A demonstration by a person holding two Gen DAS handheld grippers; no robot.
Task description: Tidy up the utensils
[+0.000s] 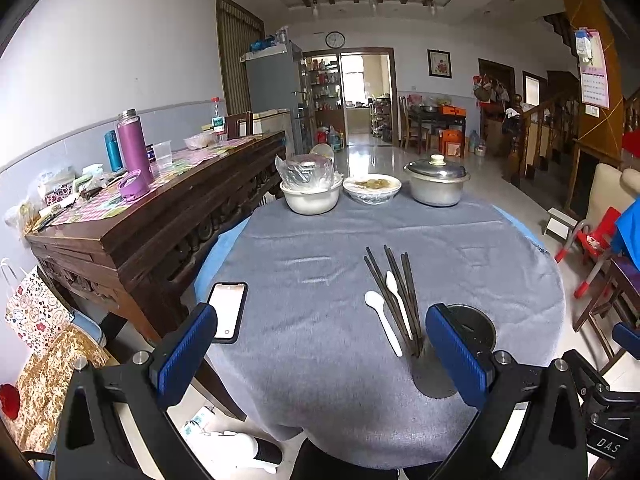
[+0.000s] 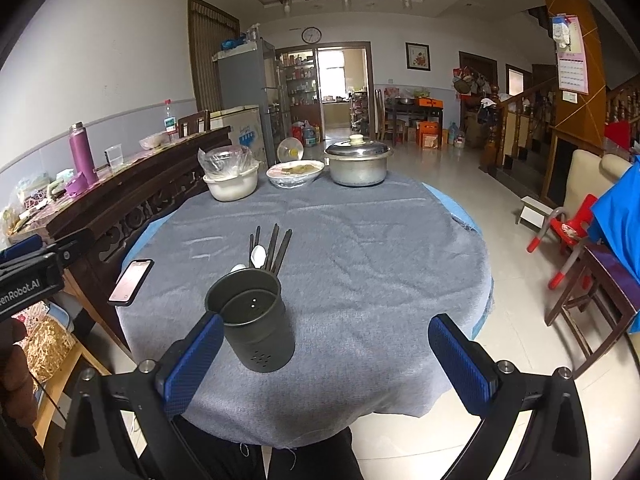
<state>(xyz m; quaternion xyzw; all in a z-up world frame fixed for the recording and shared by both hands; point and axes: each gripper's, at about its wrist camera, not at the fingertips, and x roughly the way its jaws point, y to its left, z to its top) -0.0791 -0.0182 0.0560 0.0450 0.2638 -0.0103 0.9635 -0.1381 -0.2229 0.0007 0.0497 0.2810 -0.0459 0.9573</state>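
Several dark chopsticks and two white spoons lie on the grey tablecloth, just beyond a dark round utensil holder. In the right wrist view the holder stands upright and empty, with the chopsticks and spoons behind it. My left gripper is open and empty, left of the holder. My right gripper is open and empty, its left finger close beside the holder.
A phone lies at the table's left edge. A white basin, a dish of food and a lidded metal pot stand at the far edge. A cluttered wooden sideboard is on the left; chairs on the right.
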